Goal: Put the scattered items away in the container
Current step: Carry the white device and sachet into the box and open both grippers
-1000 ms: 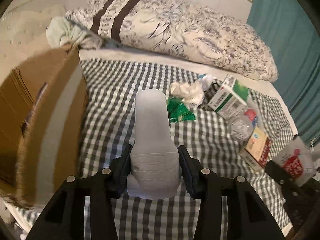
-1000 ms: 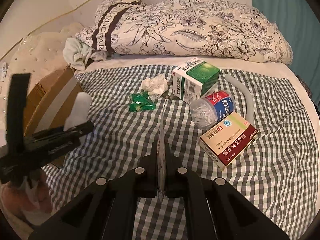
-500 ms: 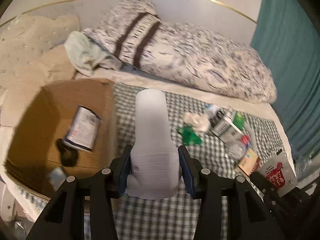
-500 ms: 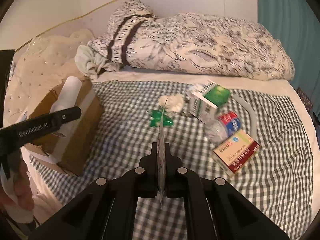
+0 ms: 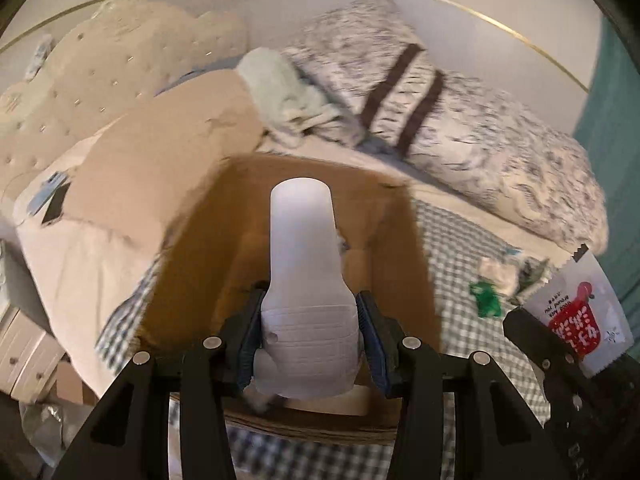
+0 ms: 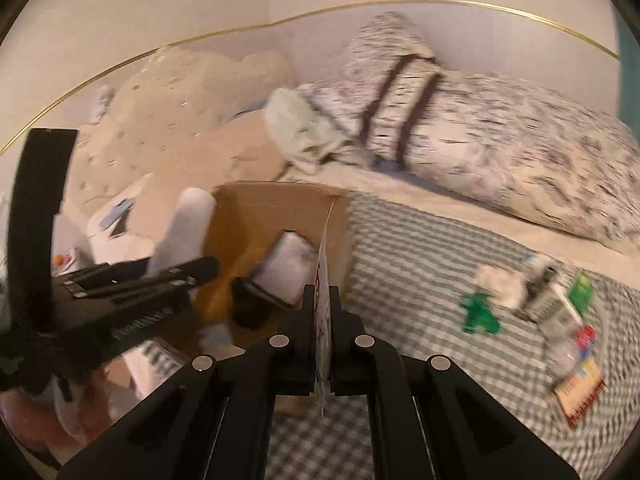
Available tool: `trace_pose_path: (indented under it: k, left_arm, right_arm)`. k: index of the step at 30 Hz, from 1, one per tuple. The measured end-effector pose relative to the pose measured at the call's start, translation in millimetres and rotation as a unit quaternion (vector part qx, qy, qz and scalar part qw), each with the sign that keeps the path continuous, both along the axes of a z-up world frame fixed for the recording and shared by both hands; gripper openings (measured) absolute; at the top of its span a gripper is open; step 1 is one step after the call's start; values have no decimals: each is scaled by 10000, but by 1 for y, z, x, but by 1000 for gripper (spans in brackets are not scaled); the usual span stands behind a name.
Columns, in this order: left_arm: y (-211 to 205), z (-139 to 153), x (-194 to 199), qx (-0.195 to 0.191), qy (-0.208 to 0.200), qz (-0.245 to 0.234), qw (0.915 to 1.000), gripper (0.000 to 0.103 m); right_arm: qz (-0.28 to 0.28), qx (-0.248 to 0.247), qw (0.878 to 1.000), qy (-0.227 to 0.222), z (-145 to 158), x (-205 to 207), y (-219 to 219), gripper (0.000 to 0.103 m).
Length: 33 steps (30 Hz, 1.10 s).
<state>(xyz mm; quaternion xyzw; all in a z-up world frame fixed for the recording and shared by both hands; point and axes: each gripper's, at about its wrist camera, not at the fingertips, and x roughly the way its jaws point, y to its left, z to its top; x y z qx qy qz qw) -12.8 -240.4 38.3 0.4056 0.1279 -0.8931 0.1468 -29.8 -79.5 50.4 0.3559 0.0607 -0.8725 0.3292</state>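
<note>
Showing red print, unreadable: sachet [image 5: 576,312]

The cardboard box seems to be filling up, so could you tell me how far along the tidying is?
Partly done. A pouch and a dark item already lie in the cardboard box. In hand: the left tool holds a white bottle over the box, and the right tool pinches a flat sachet. Left on the checked blanket: a green wrapper, crumpled tissue and several packets.

Warm, dim indoor light fills both views, and the cardboard box [image 5: 192,264] interior lies in brown shadow. Motion blur smears the checkered bed [image 6: 420,264] and quilt [image 6: 520,152]. Fisheye bending curves the edges into black corners.
</note>
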Motion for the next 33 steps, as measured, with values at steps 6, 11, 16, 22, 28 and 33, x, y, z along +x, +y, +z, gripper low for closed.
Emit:
trace_pose_path:
  k: [6,11,16,22,28,33]
  left_arm:
    - [-34,-26,-5,216,-222,109,9995,47]
    - [-38,-37,-14,292,-319,-29,9991,47]
    - [-43,-46,-25,257,-725,107,9970,81]
    - [-41,-38,-18,280,-522,157,9981,93]
    - [-14,-29,-15,150,-477,-1,9988,93]
    - [18,-19,-10,-103,-404,-115,9991,93]
  right_arm:
    - [404,208,9988,-189,-25,1,-49,3]
    - [451,315,9980,-297,-39,-8,-62,3]
    - [301,283,9988,-277,-42,-11,-62,34]
    - [-191,-228,9994,-178,-31,-22,-33,84]
    - [-351,-217,9991,-109,-25,-21,-15,84]
    - [-552,-279,9980,-153,-20,-18,14,84]
